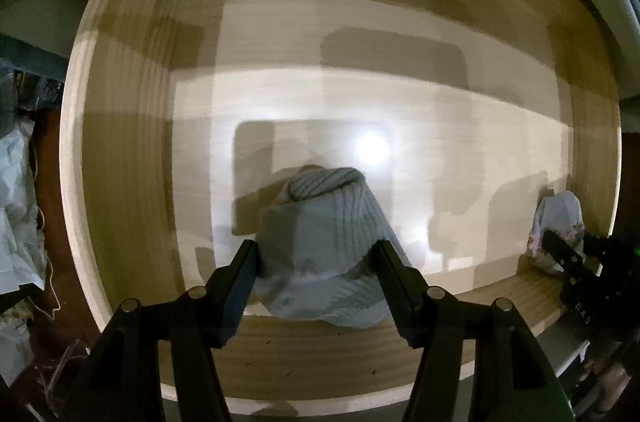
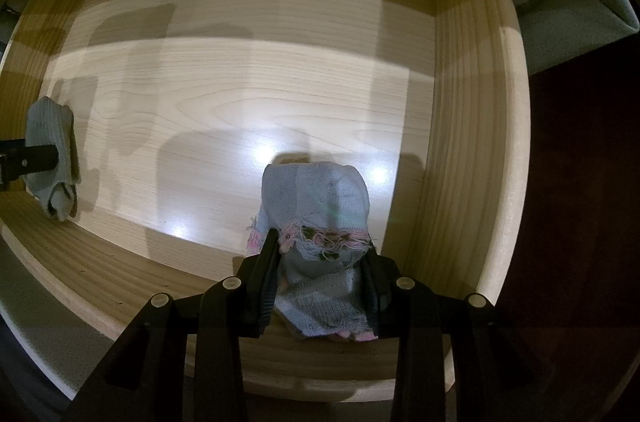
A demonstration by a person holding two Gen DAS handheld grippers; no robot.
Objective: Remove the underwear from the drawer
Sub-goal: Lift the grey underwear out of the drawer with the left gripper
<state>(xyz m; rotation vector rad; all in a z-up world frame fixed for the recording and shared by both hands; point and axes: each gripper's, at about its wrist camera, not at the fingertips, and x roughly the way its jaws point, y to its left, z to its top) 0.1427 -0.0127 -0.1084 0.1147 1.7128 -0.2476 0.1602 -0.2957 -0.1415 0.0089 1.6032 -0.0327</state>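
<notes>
Pale blue knit piece: a ribbed, pale blue underwear item (image 1: 320,242) stands bunched between the jaws of the left gripper (image 1: 316,254), near the front wall inside the drawer; the same piece shows at the left edge of the right wrist view (image 2: 54,158) with a black finger against it
Left gripper state: its two black fingers (image 1: 240,278) flank the fabric on either side, both touching its edges; whether they press or only touch I cannot tell
Frayed blue piece: a second pale blue knit item (image 2: 316,206) with a ragged pink and green band across its middle, close to the drawer's right wall and front wall
Right gripper state: right gripper (image 2: 320,262) clenched on the frayed piece, fabric pinched between its jaws and spilling out below and above them; in the left wrist view it appears at far right (image 1: 560,250) with the cloth (image 1: 558,218)
Drawer: light wood drawer (image 2: 240,82), bare grained bottom with bright light spots and grey shadows, higher wooden walls all round
Surroundings: dark wooden floor (image 1: 52,262) to the left of the drawer, with crumpled white plastic or paper (image 1: 16,190) lying on it
</notes>
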